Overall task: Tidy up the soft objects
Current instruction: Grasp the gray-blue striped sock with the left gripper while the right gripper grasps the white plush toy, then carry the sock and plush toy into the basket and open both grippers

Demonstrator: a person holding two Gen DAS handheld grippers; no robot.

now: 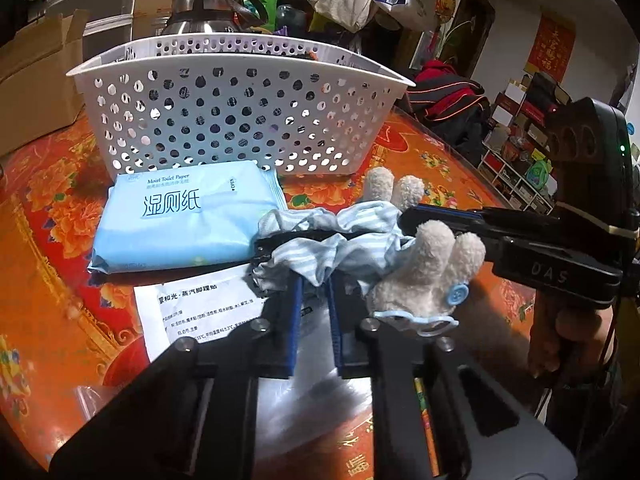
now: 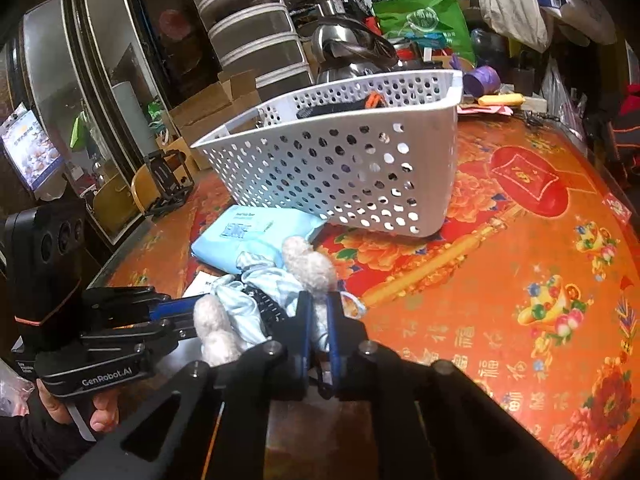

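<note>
A soft toy (image 1: 424, 276) of fluffy white limbs and blue-striped cloth (image 1: 316, 256) is held just above the red floral table. My left gripper (image 1: 314, 280) is shut on its striped cloth. My right gripper (image 2: 318, 304) is shut on the toy's fluffy part (image 2: 310, 266); in the left wrist view it (image 1: 408, 220) comes in from the right. A white perforated basket (image 1: 236, 120) stands behind, with dark items inside (image 2: 332, 109). A blue pack of moist toilet paper (image 1: 188, 216) lies in front of the basket.
A white printed sachet (image 1: 200, 312) lies under my left gripper. A steel kettle (image 1: 208, 4), bags and cardboard boxes (image 1: 36, 76) crowd the table's far side. The table (image 2: 520, 280) stretches to the right of the basket.
</note>
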